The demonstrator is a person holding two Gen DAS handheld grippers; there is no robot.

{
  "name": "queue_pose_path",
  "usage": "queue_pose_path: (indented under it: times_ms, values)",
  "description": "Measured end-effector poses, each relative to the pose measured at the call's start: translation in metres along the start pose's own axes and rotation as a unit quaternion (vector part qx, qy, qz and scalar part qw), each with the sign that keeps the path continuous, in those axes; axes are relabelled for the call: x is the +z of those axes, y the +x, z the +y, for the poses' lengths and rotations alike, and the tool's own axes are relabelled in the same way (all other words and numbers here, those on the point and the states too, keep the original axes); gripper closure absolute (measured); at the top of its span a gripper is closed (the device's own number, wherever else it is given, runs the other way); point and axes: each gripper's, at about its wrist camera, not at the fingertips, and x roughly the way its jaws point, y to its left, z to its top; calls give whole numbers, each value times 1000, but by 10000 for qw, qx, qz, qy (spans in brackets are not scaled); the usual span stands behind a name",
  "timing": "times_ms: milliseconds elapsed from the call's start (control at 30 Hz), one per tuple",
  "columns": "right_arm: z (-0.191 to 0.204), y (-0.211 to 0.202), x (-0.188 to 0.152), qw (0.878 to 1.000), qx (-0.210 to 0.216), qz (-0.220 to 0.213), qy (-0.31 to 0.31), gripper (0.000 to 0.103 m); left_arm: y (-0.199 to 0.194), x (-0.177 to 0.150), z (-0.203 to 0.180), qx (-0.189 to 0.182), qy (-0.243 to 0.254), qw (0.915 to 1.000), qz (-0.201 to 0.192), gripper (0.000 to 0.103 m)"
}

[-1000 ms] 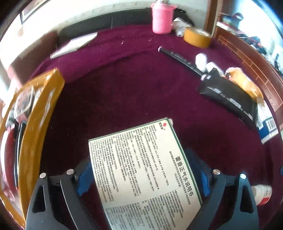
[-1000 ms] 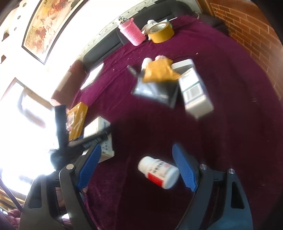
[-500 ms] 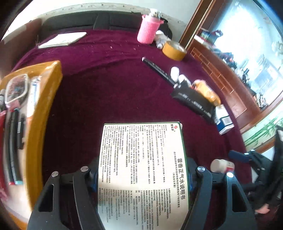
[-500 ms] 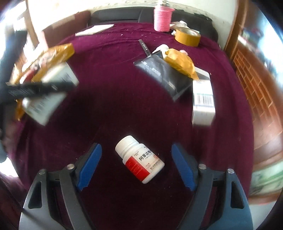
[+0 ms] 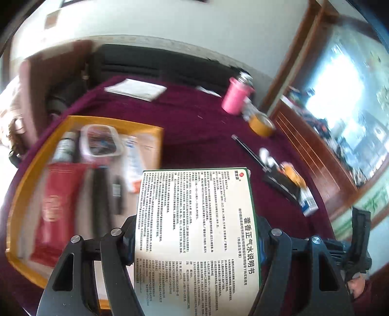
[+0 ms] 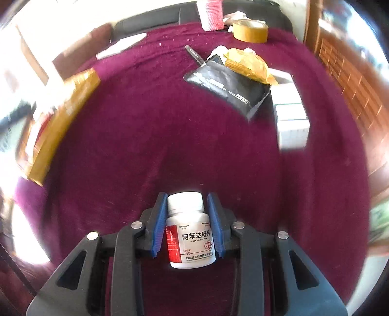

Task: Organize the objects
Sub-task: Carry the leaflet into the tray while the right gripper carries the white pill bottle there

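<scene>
The left gripper [image 5: 194, 233] is clamped on a flat cream medicine box [image 5: 194, 223] with a green border and dense black Chinese print. Its black fingers [image 5: 126, 233] press on the two long sides of the box, and the box stands out forward above the near corner of a shallow orange tray [image 5: 155, 136].

The right gripper [image 6: 187, 218] has its jaws closing on a small white plastic pill bottle [image 6: 189, 233] with a white cap and a red and white label. The blue pads [image 6: 159, 226] lie along both sides of the bottle body; at the cap a thin gap shows on each side.

The tray lies on a dark purple plush cloth [image 6: 170, 126] which covers the table. In it are a red pouch [image 5: 58, 201], a clear plastic box [image 5: 101, 143] and some dark pens [image 5: 102, 194], all blurred. On the far right of the cloth are a black foil packet [image 6: 228, 87], a crumpled orange wrapper [image 6: 250, 63] lying on it, and a white carton [image 6: 289, 114] just beside them. Farther back stand a pink knitted cup [image 6: 211, 14] and a roll of yellow-brown tape [image 6: 250, 30]. Behind the table there is a white wall, and at the right side some brown wooden panelling [image 5: 313, 145].
</scene>
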Motion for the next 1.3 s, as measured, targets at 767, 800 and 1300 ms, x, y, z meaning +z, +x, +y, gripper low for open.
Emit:
queue_pose_path:
  times_ms: [767, 800, 1300]
  values:
    - [247, 54, 73, 9636, 2515, 555, -721, 72, -6, -17, 152, 995, -706, 9925, 15, 38]
    - [260, 64, 76, 9638, 2463, 656, -780, 72, 0, -15, 152, 863, -748, 9934, 130, 38]
    - [296, 149, 112, 9845, 974, 1074, -989, 72, 19, -22, 148, 571, -937, 9938, 164, 38]
